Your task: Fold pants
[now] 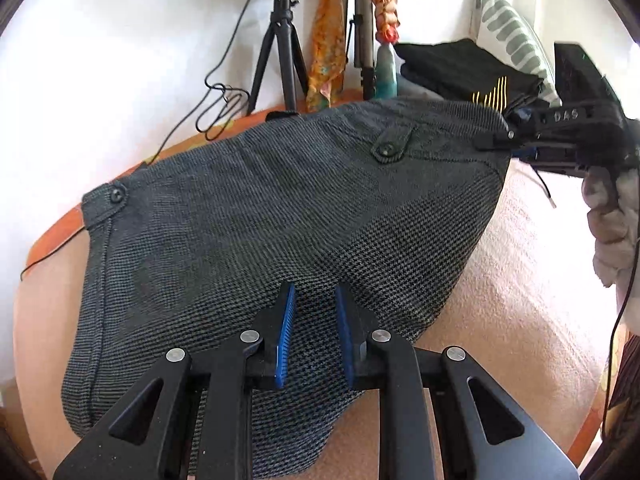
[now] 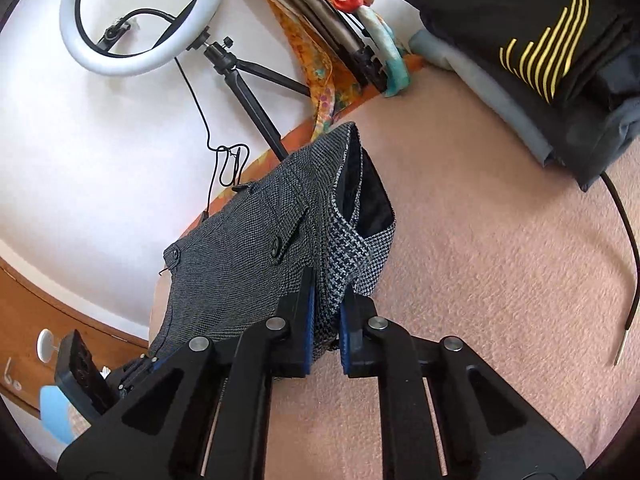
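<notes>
Grey houndstooth pants lie over a pink bed cover, waistband with two buttoned tabs towards the far side. My left gripper has its blue pads on either side of a fold of the pants' near edge, jaws narrowly apart with cloth between them. My right gripper is shut on the waistband corner of the pants and holds it lifted; it also shows in the left wrist view at the pants' right corner.
A stack of folded dark clothes with yellow stripes sits at the far right on the pink bed cover. A ring light on a tripod, a loose cable and a patterned pillow are nearby.
</notes>
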{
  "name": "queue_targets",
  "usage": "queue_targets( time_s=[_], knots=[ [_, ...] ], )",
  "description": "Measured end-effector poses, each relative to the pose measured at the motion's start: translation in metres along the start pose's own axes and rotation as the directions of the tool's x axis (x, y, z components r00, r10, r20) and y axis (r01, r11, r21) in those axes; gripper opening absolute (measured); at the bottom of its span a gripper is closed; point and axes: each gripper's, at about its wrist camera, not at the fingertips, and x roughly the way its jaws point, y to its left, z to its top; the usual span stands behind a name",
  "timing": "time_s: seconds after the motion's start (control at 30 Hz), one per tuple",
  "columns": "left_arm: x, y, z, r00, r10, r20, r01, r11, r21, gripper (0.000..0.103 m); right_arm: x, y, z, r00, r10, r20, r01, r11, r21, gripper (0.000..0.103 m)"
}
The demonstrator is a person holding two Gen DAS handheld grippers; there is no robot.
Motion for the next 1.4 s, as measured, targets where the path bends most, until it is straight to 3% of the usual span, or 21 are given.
queue_targets(
  time_s=[0.07,0.2,0.3,0.37,0.5,0.67,0.87,0.97,1.1,1.23,1.4],
  knots=[
    [0.015,-0.008,-0.005,0.999,0.019,-0.051,-0.017,0.999,0.036,0.019,0.002,0.001,-0.001,1.000,-0.024,-0.007,0.023,1.000,-0.021,0.011],
    [0.018,-0.008,-0.009,0.999,0.020,-0.044,-0.018,0.999,0.040,0.019,0.008,-0.008,-0.006,0.999,-0.011,-0.031,0.011,1.000,-0.001,0.012],
    [0.015,-0.003,-0.009,0.999,-0.009,-0.046,0.009,1.000,0.010,0.019,0.003,-0.016,-0.009,0.999,-0.019,-0.031,0.020,0.999,0.032,0.025],
    [0.011,0.000,-0.010,0.999,-0.021,-0.040,0.021,1.000,-0.005,0.019,-0.005,-0.021,-0.013,1.000,0.000,-0.020,0.002,0.997,0.083,0.043],
    [-0.005,0.002,-0.003,0.999,-0.034,0.004,0.034,0.999,-0.025,0.019,-0.015,-0.026,-0.027,1.000,0.029,0.004,-0.029,0.984,0.174,0.056],
    [-0.018,0.005,0.013,0.997,-0.034,0.073,0.039,0.997,-0.071,0.019,-0.001,-0.031,-0.035,0.998,0.066,-0.006,-0.062,0.968,0.244,0.058],
    [0.007,-0.005,0.027,0.999,-0.026,0.047,0.030,0.996,-0.086,0.019,0.010,-0.033,-0.028,0.997,0.053,0.059,-0.069,0.945,0.320,0.058],
    [0.017,-0.015,0.031,0.999,-0.011,0.045,0.014,0.997,-0.079,0.019,0.009,-0.037,-0.031,0.995,0.059,0.082,-0.087,0.914,0.396,0.058],
    [0.028,-0.026,0.037,0.999,0.020,0.035,-0.019,0.999,-0.040,0.019,-0.013,-0.036,-0.042,0.995,0.028,0.093,-0.060,0.932,0.359,0.058],
    [0.038,-0.021,0.036,1.000,-0.020,0.014,0.021,0.996,-0.085,0.019,-0.030,-0.040,-0.047,0.996,0.009,0.091,-0.037,0.949,0.314,0.058],
    [0.022,-0.012,0.043,0.998,0.008,0.063,-0.001,0.994,-0.107,0.019,-0.010,-0.045,-0.046,0.997,0.075,0.027,-0.080,0.935,0.346,0.058]
  ],
)
